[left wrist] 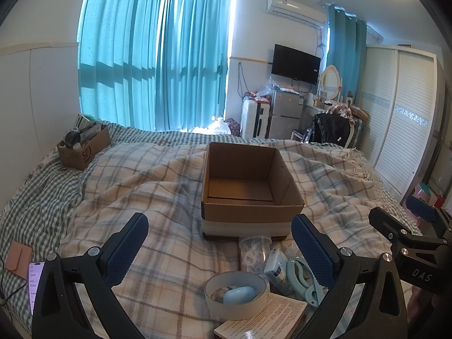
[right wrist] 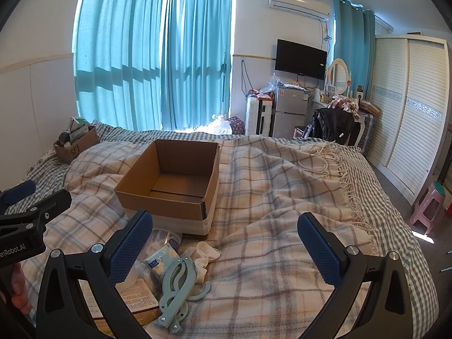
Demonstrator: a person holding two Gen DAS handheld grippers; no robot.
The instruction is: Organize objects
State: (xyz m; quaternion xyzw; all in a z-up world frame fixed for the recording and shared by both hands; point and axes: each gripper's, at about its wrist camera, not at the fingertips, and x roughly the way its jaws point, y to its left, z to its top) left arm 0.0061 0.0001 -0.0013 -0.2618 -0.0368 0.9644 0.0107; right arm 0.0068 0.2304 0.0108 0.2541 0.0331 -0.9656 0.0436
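An empty cardboard box [left wrist: 248, 180] [right wrist: 172, 180] stands open on the plaid blanket. In front of it lies a small heap: a tape roll [left wrist: 236, 296] with a light blue case [left wrist: 240, 293] inside, a clear plastic cup [left wrist: 254, 251] [right wrist: 163, 237], a tissue pack [left wrist: 275, 265] [right wrist: 161, 257], a pale green folding hanger [left wrist: 305, 279] [right wrist: 178, 291], a white cloth [right wrist: 204, 251] and a printed booklet [left wrist: 262, 322] [right wrist: 138, 299]. My left gripper [left wrist: 219, 223] [right wrist: 42, 195] hangs wide open above the heap. My right gripper [right wrist: 225, 220] [left wrist: 401, 212] is open over bare blanket to the heap's right.
A second cardboard box [left wrist: 84, 147] full of items sits at the bed's far left. A phone [left wrist: 35, 282] and a pink pouch [left wrist: 19, 257] lie at the near left edge. The blanket's fringe [right wrist: 347, 180] marks the right side; a pink stool [right wrist: 429, 206] stands beyond.
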